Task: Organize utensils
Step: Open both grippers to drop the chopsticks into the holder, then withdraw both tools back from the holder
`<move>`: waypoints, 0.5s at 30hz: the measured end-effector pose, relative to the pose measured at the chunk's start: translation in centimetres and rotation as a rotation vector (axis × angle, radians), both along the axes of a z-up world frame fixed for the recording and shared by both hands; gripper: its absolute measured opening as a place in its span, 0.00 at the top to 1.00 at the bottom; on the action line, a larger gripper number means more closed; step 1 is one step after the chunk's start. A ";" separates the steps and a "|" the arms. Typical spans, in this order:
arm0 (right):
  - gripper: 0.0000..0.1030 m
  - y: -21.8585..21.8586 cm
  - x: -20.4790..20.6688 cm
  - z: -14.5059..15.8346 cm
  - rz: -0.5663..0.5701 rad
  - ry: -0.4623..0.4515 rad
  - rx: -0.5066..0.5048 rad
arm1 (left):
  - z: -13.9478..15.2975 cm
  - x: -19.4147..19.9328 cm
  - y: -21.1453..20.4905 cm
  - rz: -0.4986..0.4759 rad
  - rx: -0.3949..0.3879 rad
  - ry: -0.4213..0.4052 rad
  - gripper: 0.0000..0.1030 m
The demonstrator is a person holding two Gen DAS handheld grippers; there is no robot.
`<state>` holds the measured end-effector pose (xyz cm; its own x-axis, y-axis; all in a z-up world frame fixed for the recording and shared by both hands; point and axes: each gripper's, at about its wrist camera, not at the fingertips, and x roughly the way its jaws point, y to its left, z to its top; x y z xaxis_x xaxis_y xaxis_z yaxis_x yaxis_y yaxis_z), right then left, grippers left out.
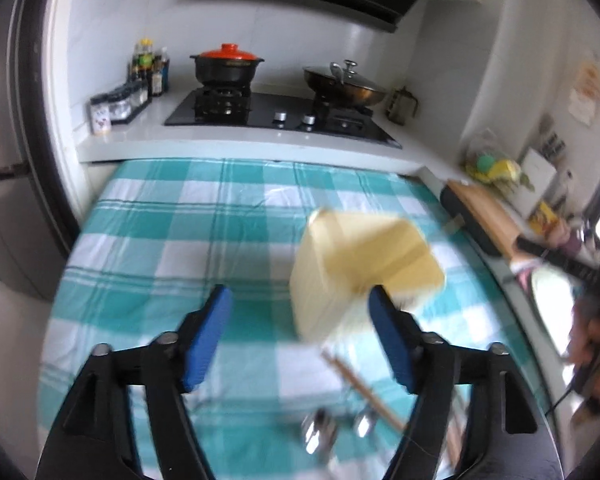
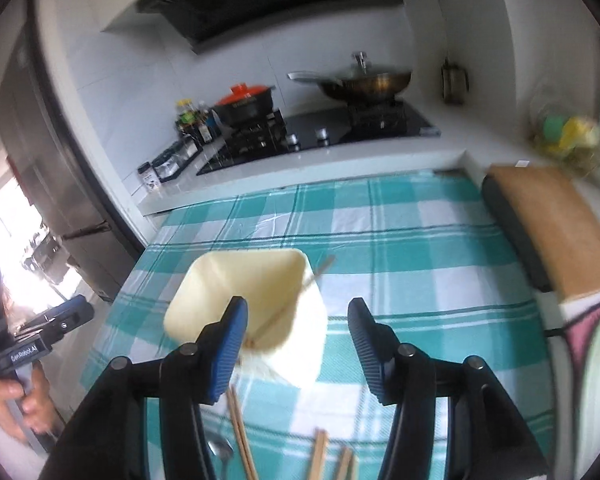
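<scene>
A cream-yellow square utensil holder [image 1: 360, 264] stands on the teal checked cloth [image 1: 148, 232], blurred in the left wrist view. My left gripper [image 1: 300, 294] is open just short of it, and its right finger overlaps the holder's lower corner. Two metal spoons [image 1: 320, 432] and a wooden chopstick [image 1: 364, 388] lie near its fingers. In the right wrist view the holder [image 2: 240, 284] has one chopstick [image 2: 300, 292] leaning inside. My right gripper [image 2: 298, 306] is open above its near rim, holding nothing. Chopsticks [image 2: 240, 432] and a spoon [image 2: 222, 452] lie on the cloth below.
A gas hob [image 1: 276, 114] behind the cloth carries a black pot with a red lid [image 1: 226, 66] and a lidded wok [image 1: 344, 84]. Spice jars [image 1: 120, 106] stand at the left. A wooden cutting board [image 2: 552, 224] lies to the right, a fridge [image 1: 4, 168] to the left.
</scene>
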<state>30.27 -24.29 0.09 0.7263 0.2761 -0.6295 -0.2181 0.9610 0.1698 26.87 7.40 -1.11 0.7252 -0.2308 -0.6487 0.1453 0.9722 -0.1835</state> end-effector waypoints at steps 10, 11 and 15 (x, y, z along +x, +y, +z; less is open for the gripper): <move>0.33 -0.2 -18.2 -3.6 -0.043 -0.193 -0.140 | -5.9 -15.0 1.1 0.154 -0.061 -0.011 0.12; 0.33 -0.2 -19.5 -4.8 -0.063 -0.178 -0.122 | -6.4 -15.6 1.0 0.168 -0.070 -0.011 0.12; 0.33 -0.1 -23.3 -9.5 -0.133 -0.075 -0.075 | -8.6 -17.8 -0.4 0.161 -0.039 0.013 0.12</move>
